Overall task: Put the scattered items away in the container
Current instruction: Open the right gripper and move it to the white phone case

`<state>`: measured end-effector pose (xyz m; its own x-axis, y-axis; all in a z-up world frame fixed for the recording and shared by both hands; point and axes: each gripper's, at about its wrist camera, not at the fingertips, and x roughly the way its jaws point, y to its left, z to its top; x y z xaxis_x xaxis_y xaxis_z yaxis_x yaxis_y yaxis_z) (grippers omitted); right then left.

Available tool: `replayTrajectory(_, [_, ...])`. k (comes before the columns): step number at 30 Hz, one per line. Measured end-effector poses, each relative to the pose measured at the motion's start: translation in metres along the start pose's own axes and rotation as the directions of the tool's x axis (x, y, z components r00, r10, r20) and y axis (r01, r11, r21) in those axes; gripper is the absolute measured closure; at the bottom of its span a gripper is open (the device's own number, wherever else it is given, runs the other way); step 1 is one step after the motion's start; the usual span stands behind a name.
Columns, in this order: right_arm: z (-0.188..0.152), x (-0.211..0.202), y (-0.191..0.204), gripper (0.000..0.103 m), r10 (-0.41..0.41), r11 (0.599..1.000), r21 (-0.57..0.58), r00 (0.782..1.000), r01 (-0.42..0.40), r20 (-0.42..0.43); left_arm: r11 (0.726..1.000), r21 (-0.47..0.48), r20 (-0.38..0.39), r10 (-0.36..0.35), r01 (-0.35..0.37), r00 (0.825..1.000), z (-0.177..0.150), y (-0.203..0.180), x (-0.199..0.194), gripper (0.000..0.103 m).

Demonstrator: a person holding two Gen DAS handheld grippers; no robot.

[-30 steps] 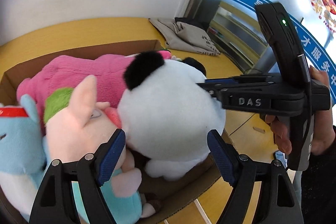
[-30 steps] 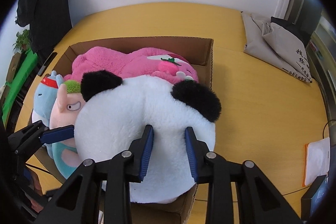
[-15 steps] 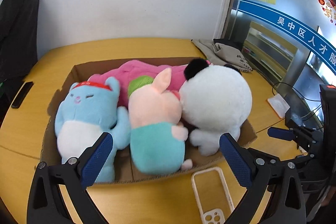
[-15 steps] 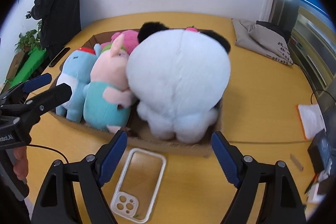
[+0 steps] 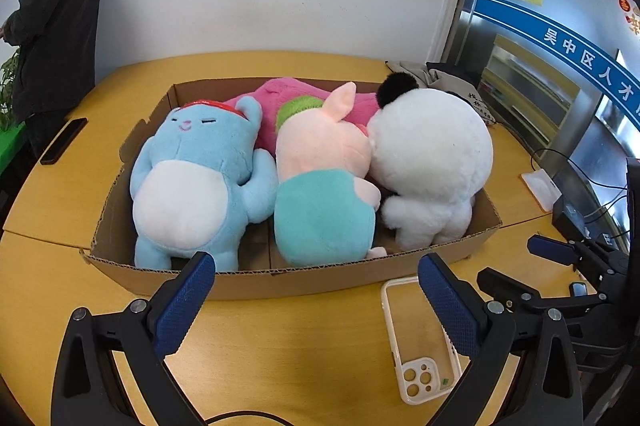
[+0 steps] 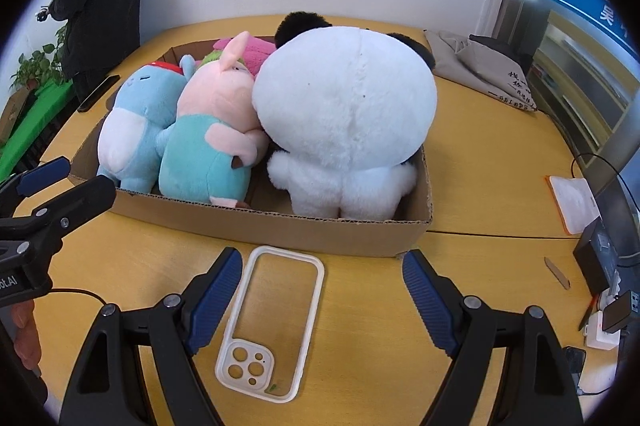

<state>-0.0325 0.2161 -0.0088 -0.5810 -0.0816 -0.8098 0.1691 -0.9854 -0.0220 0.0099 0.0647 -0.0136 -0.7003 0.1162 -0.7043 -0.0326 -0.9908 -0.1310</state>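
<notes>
1. Phone case [image 6: 272, 322]. Handling, judged: light, thin, a flexible rim with a clear back panel; likely slick against the smooth counter [image 6: 480, 194], so a flat pinch from above may skate. Best hold is across the two long rims, near mid-length, away from the camera cut-outs at its 7 o'clock corner.
2. Phone case, look: white-framed, transparent, four round lens openings in a white block; a small green speck near the bottom edge. It lies flat on the counter, just outside the box's near wall, at 6 o'clock from the box.
3. Cardboard box [image 6: 280, 222]. Shallow, open-topped, corrugated edge showing; stiff enough to receive items but crowded.
4. Plush contents, soft and light by judgement, best taken by a pinch of the body: blue bear [image 5: 196, 178] at 9 o'clock in the box, pink pig in teal trousers [image 5: 324, 182] at centre, white panda [image 6: 344, 110] at 3 o'clock, a pink plush [image 5: 296, 94] behind them at 12 o'clock. All sit inside the walls, pressed together.
5. Right claw [image 6: 322, 300]: released, jaws wide, nothing gripped; the case lies partly between them, nearer the left pad.
6. Left claw [image 5: 316, 306]: released, fully spread, nothing between the pads; the case lies at its 4 o'clock.
7. Free room in the box looks scant; the case could slip in along the front wall.
</notes>
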Motion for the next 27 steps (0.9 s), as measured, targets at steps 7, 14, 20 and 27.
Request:
replayTrajectory(7, [-0.0014, -0.0001, 0.0052, 0.021, 0.0, 1.0, -0.008, 1.0, 0.0, -0.002, 1.0, -0.001, -0.013, -0.009, 0.009, 1.0, -0.0039, 0.0003, 0.0023, 0.0])
replayTrajectory(14, [-0.0012, 0.0006, 0.0068, 0.021, -0.006, 1.0, -0.005, 1.0, 0.006, -0.002, 1.0, -0.008, -0.013, -0.013, 0.013, 1.0, -0.006, 0.0037, 0.0029, 0.0])
replayTrajectory(20, [-0.0008, 0.0, 0.0088, 0.021, -0.001, 1.0, -0.007, 1.0, 0.001, 0.001, 0.999, -0.017, -0.022, -0.031, 0.031, 0.999, -0.0072, 0.0051, 0.0046, 0.0])
replayTrajectory(27, [-0.002, -0.0013, 0.0054, 0.021, 0.002, 1.0, 0.008, 1.0, -0.002, 0.003, 0.998, -0.016, -0.042, -0.059, 0.059, 0.997, -0.0091, 0.0019, 0.0079, 0.0])
